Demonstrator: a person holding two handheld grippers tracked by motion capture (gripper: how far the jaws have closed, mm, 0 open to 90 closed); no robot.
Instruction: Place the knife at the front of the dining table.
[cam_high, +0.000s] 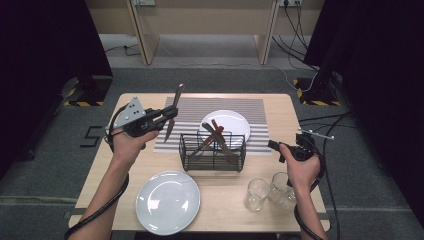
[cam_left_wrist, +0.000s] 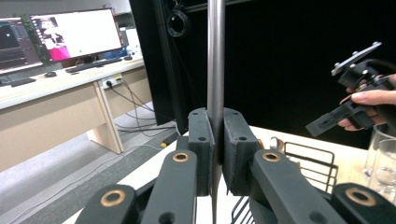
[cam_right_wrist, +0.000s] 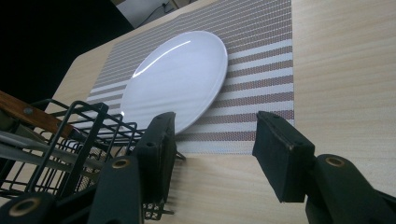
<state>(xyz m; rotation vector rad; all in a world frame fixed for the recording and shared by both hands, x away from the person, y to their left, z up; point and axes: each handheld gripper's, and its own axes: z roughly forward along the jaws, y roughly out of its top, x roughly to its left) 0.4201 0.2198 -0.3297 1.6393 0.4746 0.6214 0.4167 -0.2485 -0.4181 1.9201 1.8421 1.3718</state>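
A: What has the left gripper (cam_high: 169, 116) got?
B: Its jaws are clamped tight on a metal table knife (cam_high: 173, 111), gripped partway along. In the left gripper view the steel shaft (cam_left_wrist: 215, 60) runs straight up from between the pads, and a thin end shows below them.
A: And around that gripper?
B: It is lifted above the striped placemat (cam_high: 252, 107). Just past its tip, on the side toward the other hand, stands the black wire cutlery basket (cam_high: 213, 152) with wooden-handled utensils (cam_high: 218, 134) leaning in it. Behind the basket a white plate (cam_high: 236, 120) lies on the mat. A second white plate (cam_high: 168, 201) sits nearer the person, below the left hand.
A: The right gripper (cam_high: 274, 146)?
B: Its jaws stand wide apart with nothing between them. The basket (cam_right_wrist: 70, 140) is just beside its left jaw, the plate (cam_right_wrist: 180, 77) on the mat ahead. Two clear glasses (cam_high: 270, 192) stand near that wrist.
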